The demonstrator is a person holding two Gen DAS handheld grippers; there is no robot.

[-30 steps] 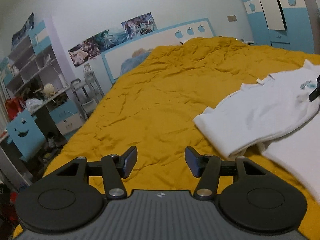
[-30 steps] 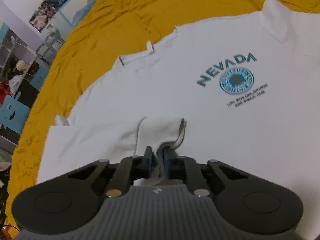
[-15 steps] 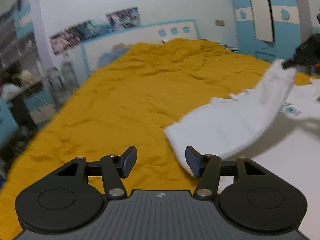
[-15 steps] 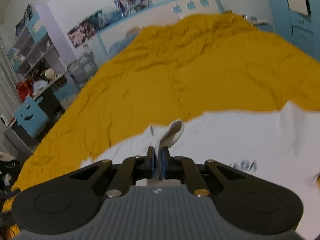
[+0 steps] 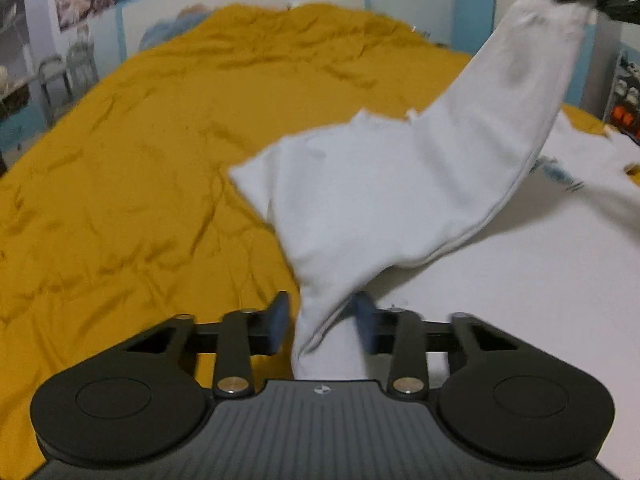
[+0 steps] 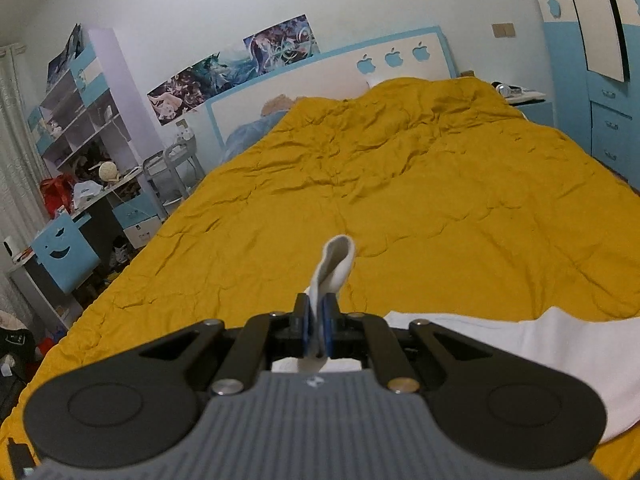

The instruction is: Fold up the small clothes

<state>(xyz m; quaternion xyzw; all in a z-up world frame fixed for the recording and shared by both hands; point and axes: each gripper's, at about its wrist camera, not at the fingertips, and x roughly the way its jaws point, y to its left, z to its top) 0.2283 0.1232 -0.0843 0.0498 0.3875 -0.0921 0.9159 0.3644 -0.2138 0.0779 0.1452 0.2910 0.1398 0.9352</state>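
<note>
Item: white T-shirt (image 5: 400, 184), lifted in a twisted sheet off the yellow bedspread (image 5: 140, 160) | Right gripper (image 6: 316, 326): clamped on a fabric fold, raised | Left gripper (image 5: 322, 322): jaws just closing, narrow, lower cloth edge between, left pad apart from cloth.

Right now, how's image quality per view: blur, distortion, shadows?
Left wrist view: motion blur on the white shirt and the headboard; the lifted cloth casts a shadow beneath. Right wrist view: sharp, strong fisheye bending of the wardrobe; the bedspread evenly lit.

left claw (image 5: 322, 326) closing round white shirt (image 5: 384, 204).
</note>
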